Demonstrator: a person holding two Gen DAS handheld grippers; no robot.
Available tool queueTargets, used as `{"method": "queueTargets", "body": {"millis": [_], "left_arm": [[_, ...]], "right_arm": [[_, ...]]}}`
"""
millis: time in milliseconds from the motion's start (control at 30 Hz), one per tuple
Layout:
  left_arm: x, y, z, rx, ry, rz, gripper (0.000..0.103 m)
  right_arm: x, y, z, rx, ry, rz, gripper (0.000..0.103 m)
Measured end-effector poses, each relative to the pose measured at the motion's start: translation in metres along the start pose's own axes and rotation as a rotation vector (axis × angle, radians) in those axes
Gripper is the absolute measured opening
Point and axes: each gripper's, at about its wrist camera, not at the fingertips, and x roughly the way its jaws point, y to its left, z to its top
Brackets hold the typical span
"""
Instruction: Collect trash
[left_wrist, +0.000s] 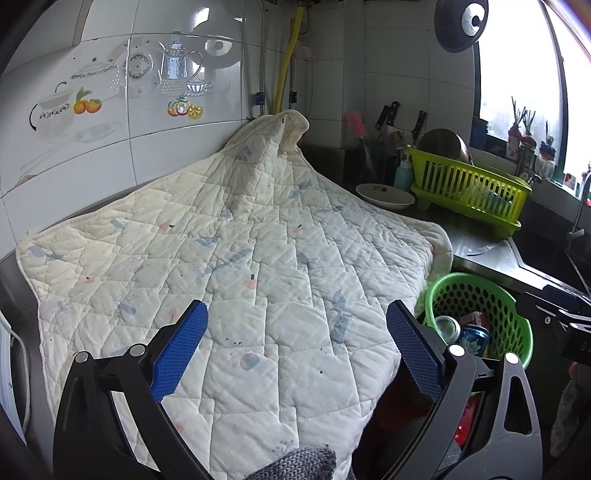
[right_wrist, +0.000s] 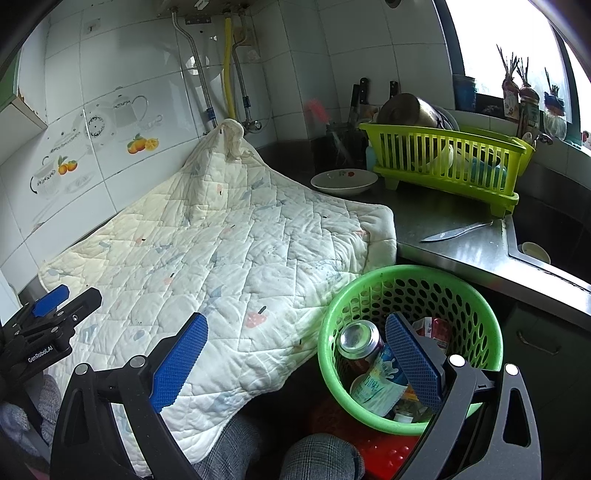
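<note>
Both grippers are being held wide apart, nothing gripped: left gripper (left_wrist: 297, 347) over the quilted cloth (left_wrist: 229, 266) on the bench (right_wrist: 454, 221), right gripper (right_wrist: 295, 354) at the green basket (right_wrist: 328, 332) rim. Trash is lying inside the basket at 4 o'clock of the cloth: a can (right_wrist: 360, 343) and a milk carton (right_wrist: 376, 387)

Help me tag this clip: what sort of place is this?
Most likely a home kitchen: a tiled wall, a dish rack beside the sink, and a knife on the steel counter.
</note>
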Motion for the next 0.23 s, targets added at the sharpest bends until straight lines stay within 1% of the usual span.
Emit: {"method": "queueTargets", "body": {"millis": [233], "left_arm": [[0.0,-0.0025,-0.0006,0.01,-0.002,0.004,0.096]], "right_arm": [[0.0008,0.0001,-0.0007,-0.001,0.002,0.003,0.094]]}}
